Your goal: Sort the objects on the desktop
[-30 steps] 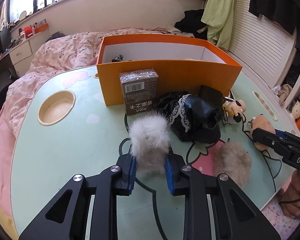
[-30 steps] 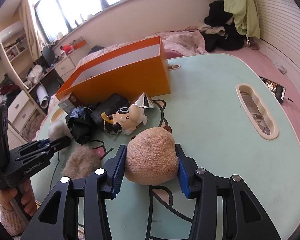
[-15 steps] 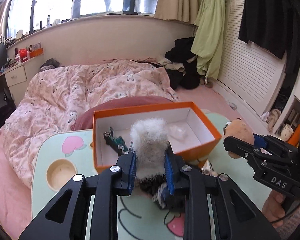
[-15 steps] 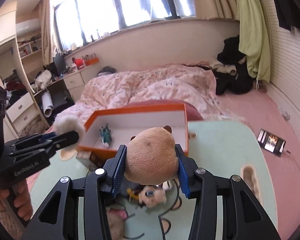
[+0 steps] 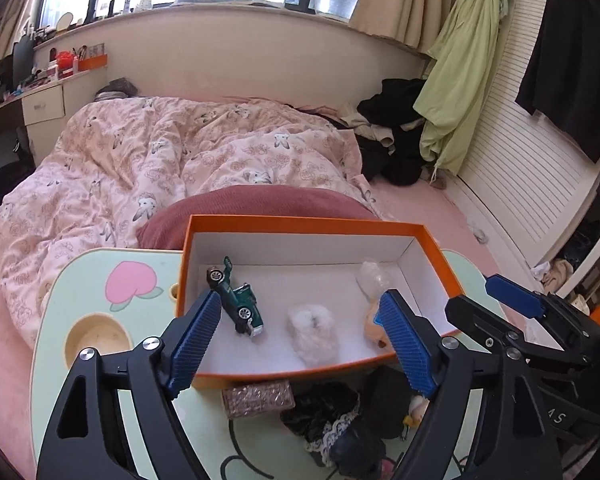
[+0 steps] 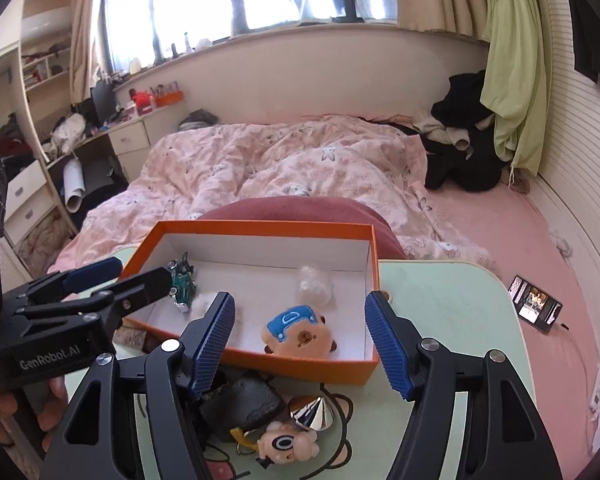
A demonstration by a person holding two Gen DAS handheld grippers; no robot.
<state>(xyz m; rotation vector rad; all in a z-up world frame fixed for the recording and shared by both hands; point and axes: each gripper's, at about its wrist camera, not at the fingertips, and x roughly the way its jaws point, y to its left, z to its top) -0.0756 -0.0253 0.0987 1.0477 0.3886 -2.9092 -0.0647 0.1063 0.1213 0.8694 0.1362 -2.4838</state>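
My left tongs point(image 5: 300, 332) and my right tongs point(image 6: 300, 340) both hang over the orange box point(image 5: 436, 248) with their jaws opening and nothing between the pads. Nearest to me, on the pale green counter point(image 6: 452, 300) in front of the box, wait the things left to sort: a small pig figure point(image 6: 286, 446) with a yellow ring, a shiny silver cone point(image 6: 312, 410), a dark pouch point(image 6: 244, 400), a bundle of black lace cloth point(image 5: 332, 424) and a little foil-wrapped packet point(image 5: 258, 396). I judge the cloth limp and light, best pinched at a bunched fold; the cone looks hard and slick, so I would grip it low across its base; the figure is small and rigid, easiest taken across its body. Inside the box lie the white fur ball point(image 5: 312, 334) and the tan plush bear point(image 6: 298, 332), both soft and featherlight, beside a green toy car point(image 5: 236, 300) and what may be a crumpled clear wrapper point(image 6: 314, 286), too pale to be sure. The counter is smooth with cartoon prints. Beyond it are a bed with a pink quilt point(image 5: 160, 168), a phone point(image 6: 534, 304) on the pink floor, and a wide window.
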